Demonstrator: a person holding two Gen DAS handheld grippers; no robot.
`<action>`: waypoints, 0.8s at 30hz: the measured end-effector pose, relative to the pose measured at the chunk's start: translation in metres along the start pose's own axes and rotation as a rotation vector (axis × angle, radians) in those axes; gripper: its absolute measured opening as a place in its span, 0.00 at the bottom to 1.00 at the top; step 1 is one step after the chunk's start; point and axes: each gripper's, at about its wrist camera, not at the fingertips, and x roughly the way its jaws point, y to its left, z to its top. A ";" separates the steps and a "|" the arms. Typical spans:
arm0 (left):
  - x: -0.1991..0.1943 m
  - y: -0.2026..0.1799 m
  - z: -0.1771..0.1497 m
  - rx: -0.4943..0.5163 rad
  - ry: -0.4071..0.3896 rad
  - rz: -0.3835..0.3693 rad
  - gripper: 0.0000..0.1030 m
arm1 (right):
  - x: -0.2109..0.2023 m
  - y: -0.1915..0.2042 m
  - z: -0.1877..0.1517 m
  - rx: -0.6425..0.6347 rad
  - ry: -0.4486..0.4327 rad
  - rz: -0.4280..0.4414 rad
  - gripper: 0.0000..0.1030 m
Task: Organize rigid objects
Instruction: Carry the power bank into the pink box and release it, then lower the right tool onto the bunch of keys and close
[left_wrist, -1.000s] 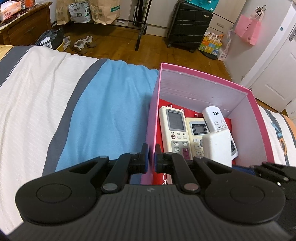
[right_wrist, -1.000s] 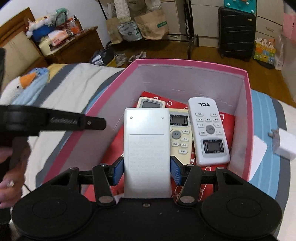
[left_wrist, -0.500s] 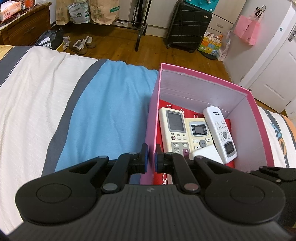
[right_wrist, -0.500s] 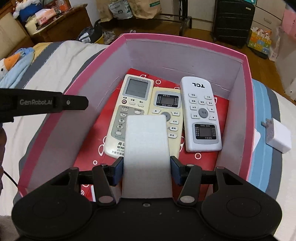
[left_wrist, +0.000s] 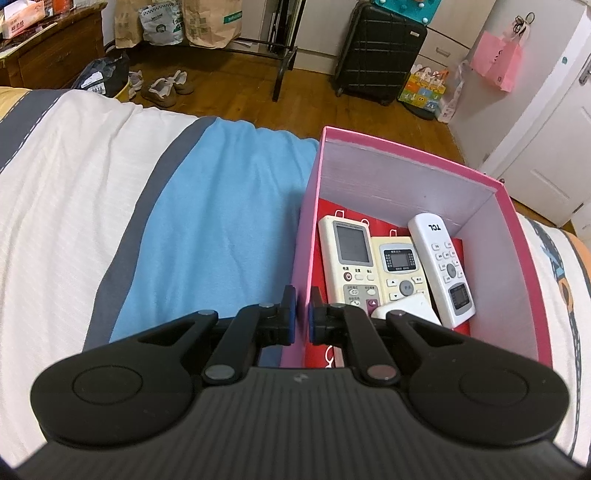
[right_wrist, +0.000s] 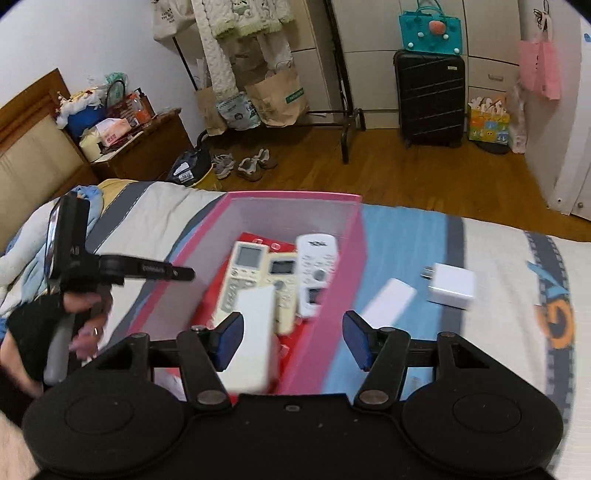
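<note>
A pink box (left_wrist: 406, 155) stands on the striped bed. My left gripper (left_wrist: 302, 319) is shut on its left wall. Three remotes lie side by side in it: a cream one (left_wrist: 347, 258), a yellowish one (left_wrist: 399, 269) and a white TCL one (left_wrist: 443, 266). A white remote (right_wrist: 255, 332) lies face down across their near ends. My right gripper (right_wrist: 293, 341) hovers above the box's near right wall (right_wrist: 321, 332). Its jaws are opening, and the pads touch nothing. A white charger plug (right_wrist: 450, 286) and a white flat block (right_wrist: 388, 302) lie on the bed right of the box.
A hand (right_wrist: 85, 314) holds the left gripper's handle at the left of the right wrist view. Beyond the bed's far edge are wooden floor, shoes (left_wrist: 166, 86), a black suitcase (left_wrist: 380, 51), a clothes rack with paper bags (right_wrist: 277, 96) and a nightstand (right_wrist: 144, 147).
My right gripper let go of the white remote, which now lies in the box. It drew back and up, and its jaws widened. The left gripper kept still.
</note>
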 end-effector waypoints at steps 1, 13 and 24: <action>0.000 -0.001 0.001 0.000 0.004 0.004 0.05 | -0.003 -0.008 -0.004 -0.013 0.003 -0.004 0.63; -0.003 -0.008 -0.001 0.023 -0.008 0.046 0.05 | 0.041 -0.031 -0.075 -0.338 0.041 0.018 0.63; 0.003 -0.008 -0.001 0.030 0.000 0.051 0.05 | 0.111 -0.043 -0.090 -0.308 0.122 -0.020 0.62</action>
